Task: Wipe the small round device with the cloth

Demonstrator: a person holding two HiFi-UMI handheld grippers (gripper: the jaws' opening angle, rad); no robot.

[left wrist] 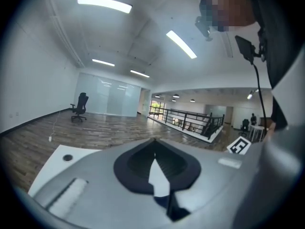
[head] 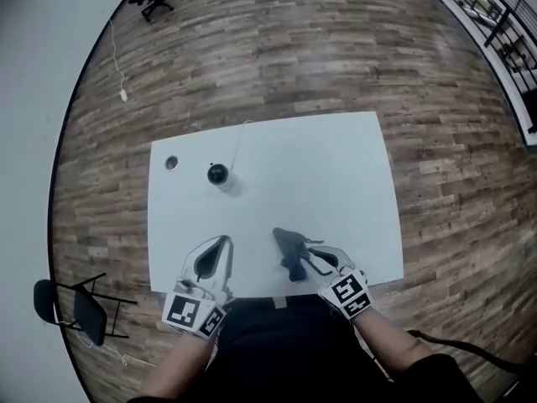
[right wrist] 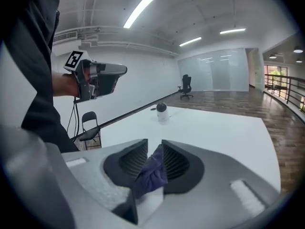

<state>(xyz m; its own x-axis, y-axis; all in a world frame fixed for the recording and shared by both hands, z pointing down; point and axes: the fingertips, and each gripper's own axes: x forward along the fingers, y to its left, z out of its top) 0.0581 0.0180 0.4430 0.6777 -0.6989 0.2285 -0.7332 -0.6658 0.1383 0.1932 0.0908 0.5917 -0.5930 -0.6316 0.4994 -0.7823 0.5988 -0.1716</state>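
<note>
— Wood plank floor (head: pixel 294 49) all round, and the white surface (head: pixel 336 166) sits in the middle of it, nearly bare. What's the person got to work with?

— Two claws, both at the near edge. The left claw (left wrist: pixel 153 142) has its jaws closed together with nothing in them. The right claw (right wrist: pixel 154 142) has its jaws a little apart, with the cloth (head: pixel 287 246) bunched up between them. The cloth leans on one jaw and I can see a slit of daylight beside the other, so I wouldn't call it pinched.

— How will that cloth handle?

— It's dark, limp and light, I'd say. It'll fold wherever it's squeezed, so the raised fold in the middle looks the best place to bite. Taken by a corner, most of it would likely trail on the surface.

— And the small round device (head: pixel 218 175)?

— It's well apart from both claws, towards the far left, standing upright: a black dome on a white base. A thin white cable (head: pixel 239 145) runs off it to the far edge.

— Heavy?

— I doubt it. It looks hard, smooth and light, so a firm wipe could slide or tip it. I'd steady it at the white base and keep off the dome and the cable.
</note>
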